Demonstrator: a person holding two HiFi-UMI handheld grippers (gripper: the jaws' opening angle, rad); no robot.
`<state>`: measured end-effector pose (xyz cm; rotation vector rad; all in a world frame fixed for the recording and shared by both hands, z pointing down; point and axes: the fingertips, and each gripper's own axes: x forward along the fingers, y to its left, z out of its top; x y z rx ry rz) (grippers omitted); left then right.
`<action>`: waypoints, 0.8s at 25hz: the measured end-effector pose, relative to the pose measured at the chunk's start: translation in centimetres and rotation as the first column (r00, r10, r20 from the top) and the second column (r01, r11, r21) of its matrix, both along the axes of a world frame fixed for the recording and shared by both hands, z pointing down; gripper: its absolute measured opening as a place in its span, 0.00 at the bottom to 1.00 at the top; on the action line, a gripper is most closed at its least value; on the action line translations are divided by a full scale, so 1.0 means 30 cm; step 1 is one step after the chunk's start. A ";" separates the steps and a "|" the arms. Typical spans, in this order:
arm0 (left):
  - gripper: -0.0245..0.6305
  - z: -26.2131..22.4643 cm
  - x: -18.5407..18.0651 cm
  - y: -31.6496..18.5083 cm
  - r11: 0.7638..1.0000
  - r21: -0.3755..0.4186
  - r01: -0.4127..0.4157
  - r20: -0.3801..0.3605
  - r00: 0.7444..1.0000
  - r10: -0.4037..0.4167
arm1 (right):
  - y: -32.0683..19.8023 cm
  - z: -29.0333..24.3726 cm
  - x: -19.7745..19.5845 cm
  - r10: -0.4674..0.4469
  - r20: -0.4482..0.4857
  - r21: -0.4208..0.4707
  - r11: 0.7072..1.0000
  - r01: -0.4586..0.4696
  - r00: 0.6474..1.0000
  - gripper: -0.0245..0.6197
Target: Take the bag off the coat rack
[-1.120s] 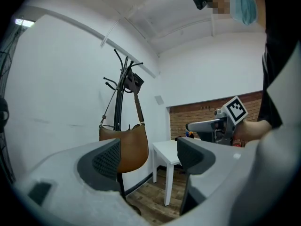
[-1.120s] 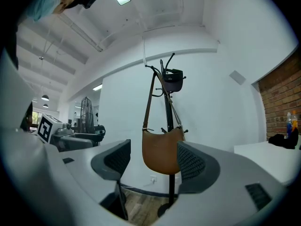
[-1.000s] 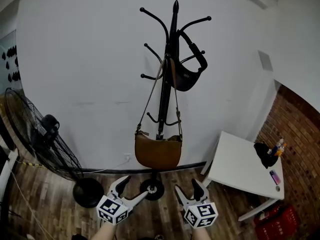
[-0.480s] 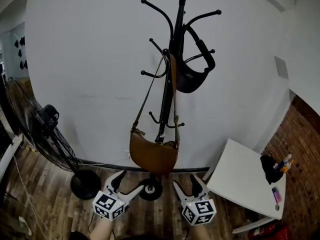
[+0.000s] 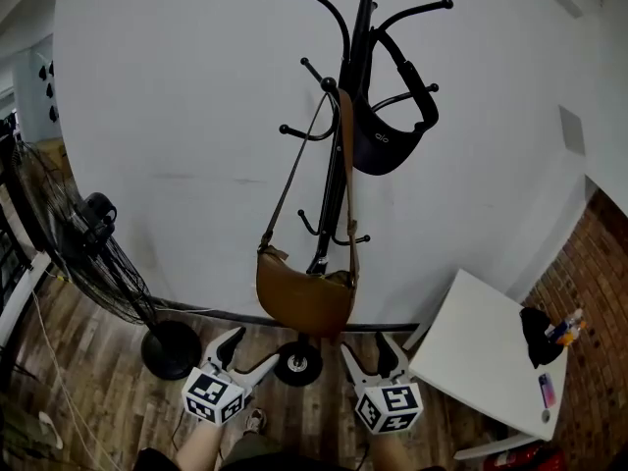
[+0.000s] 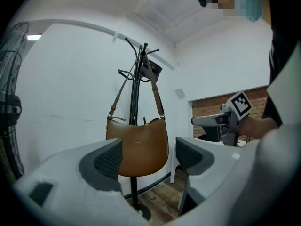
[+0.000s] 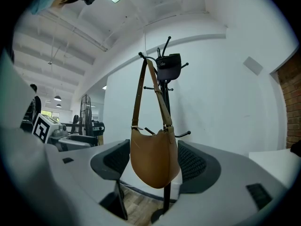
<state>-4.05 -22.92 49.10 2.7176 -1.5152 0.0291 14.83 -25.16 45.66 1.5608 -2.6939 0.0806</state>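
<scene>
Bag (image 5: 304,302) smooth tan leather-look, slight sheen; coat rack (image 5: 361,18) black glossy metal-look; floor (image 5: 98,410) wood planks; far wall (image 5: 177,116) matt white.

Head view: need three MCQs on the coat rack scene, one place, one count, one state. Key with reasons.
1. Where does the brown bag hang?
A) on the table
B) from a rack hook, by its strap
C) on the fan

2. How many bags are on the rack?
A) one
B) two
C) three

3. The left gripper and right gripper are:
A) left shut on the strap
B) both shut on the brown bag
C) both open, empty

Key:
1 B: the strap loops over a hook and the bag hangs below it.
2 B: a black bag hangs higher up, besides the brown bag.
3 C: both gripper views show the jaws apart, short of the bag.
</scene>
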 end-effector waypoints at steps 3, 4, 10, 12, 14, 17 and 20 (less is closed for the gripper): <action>0.57 -0.007 -0.013 -0.056 1.000 0.002 -0.002 0.000 1.000 0.002 | -0.043 -0.029 -0.011 0.007 -0.013 0.023 1.000 -0.007 1.000 0.50; 0.57 -0.015 -0.015 -0.076 1.000 0.010 -0.006 0.003 1.000 0.006 | -0.058 -0.041 -0.013 0.011 -0.014 0.033 0.999 -0.011 1.000 0.50; 0.49 -0.100 -0.055 -0.223 0.997 0.079 -0.010 -0.012 1.000 0.011 | -0.169 -0.133 -0.038 0.046 -0.032 0.103 0.994 -0.042 0.998 0.49; 0.49 -0.124 -0.068 -0.269 0.995 0.095 -0.013 -0.002 1.000 0.013 | -0.208 -0.161 -0.051 0.058 -0.035 0.123 0.991 -0.053 0.998 0.48; 0.49 -0.148 -0.089 -0.316 0.993 0.113 -0.013 0.006 1.000 0.012 | -0.248 -0.184 -0.076 0.062 -0.041 0.139 0.989 -0.056 0.997 0.48; 0.48 -0.182 -0.110 -0.386 0.991 0.135 -0.024 0.007 1.000 0.024 | -0.301 -0.214 -0.112 0.069 -0.056 0.164 0.985 -0.059 0.996 0.47; 0.47 -0.212 -0.124 -0.454 0.987 0.154 -0.040 0.007 0.999 0.039 | -0.349 -0.245 -0.136 0.088 -0.058 0.191 0.979 -0.076 0.994 0.46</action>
